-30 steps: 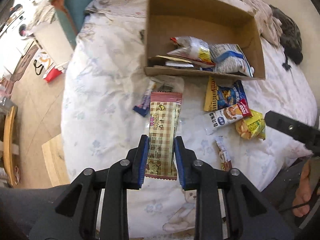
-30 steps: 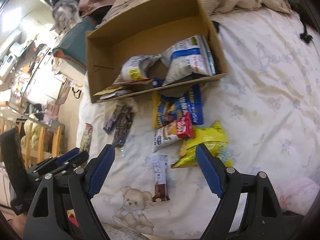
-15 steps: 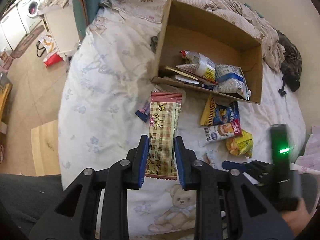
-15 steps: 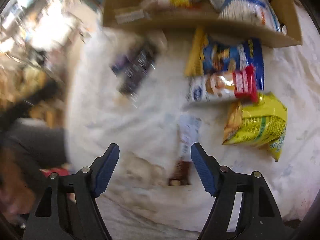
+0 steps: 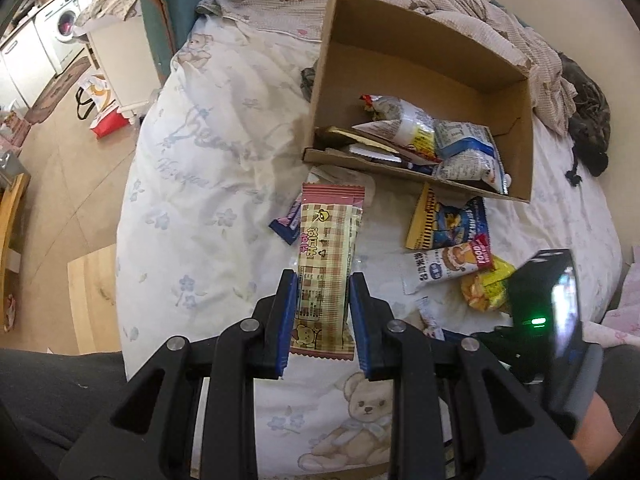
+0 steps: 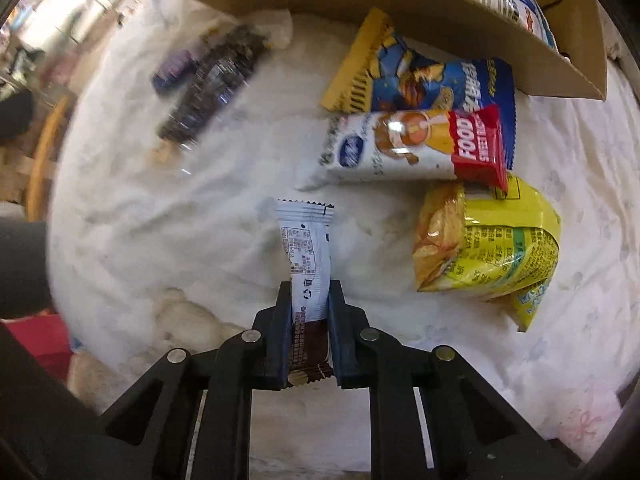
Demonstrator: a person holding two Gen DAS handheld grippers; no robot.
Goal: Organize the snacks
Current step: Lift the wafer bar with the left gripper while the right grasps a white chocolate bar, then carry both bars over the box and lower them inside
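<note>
left gripper (image 5: 323,312): we hold it clamped on the checked beige bar (image 5: 326,268), lifted over the bedspread (image 5: 192,184), short of the cardboard box (image 5: 520,112).
right gripper (image 6: 309,320): our jaws have just been closing and now pinch the white and brown bar (image 6: 308,264), which lies on the bedspread below the box.
beside that bar: yellow bag (image 6: 492,248), white and red packet (image 6: 416,148), blue bag (image 6: 420,80).
box: already holds several packets.

Two steep downward wrist views, shared bedspread (image 5: 208,184).
</note>
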